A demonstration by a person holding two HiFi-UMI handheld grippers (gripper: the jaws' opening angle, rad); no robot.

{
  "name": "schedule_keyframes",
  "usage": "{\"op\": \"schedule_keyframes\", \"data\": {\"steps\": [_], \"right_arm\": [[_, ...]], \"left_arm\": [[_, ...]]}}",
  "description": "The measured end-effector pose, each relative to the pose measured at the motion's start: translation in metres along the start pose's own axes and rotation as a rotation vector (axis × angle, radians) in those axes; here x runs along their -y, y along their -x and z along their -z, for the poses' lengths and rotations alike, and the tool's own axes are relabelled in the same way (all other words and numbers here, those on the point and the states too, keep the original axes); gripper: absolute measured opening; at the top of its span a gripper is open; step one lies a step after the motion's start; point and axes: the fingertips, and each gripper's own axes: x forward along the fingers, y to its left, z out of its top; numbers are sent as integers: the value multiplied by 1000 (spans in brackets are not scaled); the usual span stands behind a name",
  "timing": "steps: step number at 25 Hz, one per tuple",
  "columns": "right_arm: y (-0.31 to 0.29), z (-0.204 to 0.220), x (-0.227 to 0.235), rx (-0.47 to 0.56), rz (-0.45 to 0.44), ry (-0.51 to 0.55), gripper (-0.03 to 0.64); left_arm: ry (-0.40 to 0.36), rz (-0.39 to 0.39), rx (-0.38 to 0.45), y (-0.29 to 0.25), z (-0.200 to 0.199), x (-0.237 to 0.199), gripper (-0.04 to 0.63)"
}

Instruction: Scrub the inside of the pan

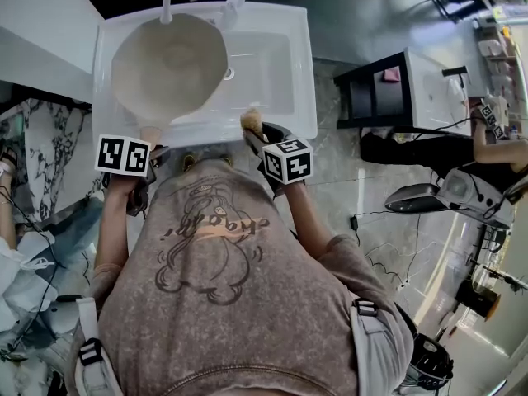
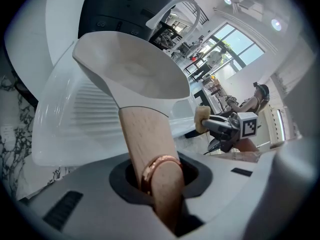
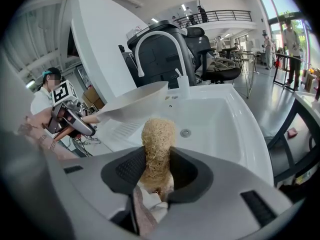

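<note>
A white pan (image 1: 169, 64) with a wooden handle (image 2: 150, 154) is held over the left part of the white sink (image 1: 285, 110). My left gripper (image 1: 142, 165) is shut on that handle, and the pan's bowl (image 2: 135, 69) tilts away from it. My right gripper (image 1: 260, 139) is shut on a tan loofah scrubber (image 3: 157, 144), whose tip (image 1: 251, 120) hangs over the sink's front rim, to the right of the pan and apart from it. In the right gripper view the pan (image 3: 135, 104) shows at the left over the basin.
A white faucet (image 3: 155, 41) arches over the back of the sink, and the drain (image 3: 185, 132) lies in the basin. A marble-patterned surface (image 1: 37, 155) stands at the left. A black-and-white cabinet (image 1: 404, 89) stands at the right. People are in the background.
</note>
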Motion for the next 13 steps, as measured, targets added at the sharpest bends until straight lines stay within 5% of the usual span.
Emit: {"op": "schedule_keyframes", "data": {"steps": [13], "right_arm": [[-3,-1,0,-3,-21,0,155]], "left_arm": [[12,-5,-13,-1,3,5,92]]}}
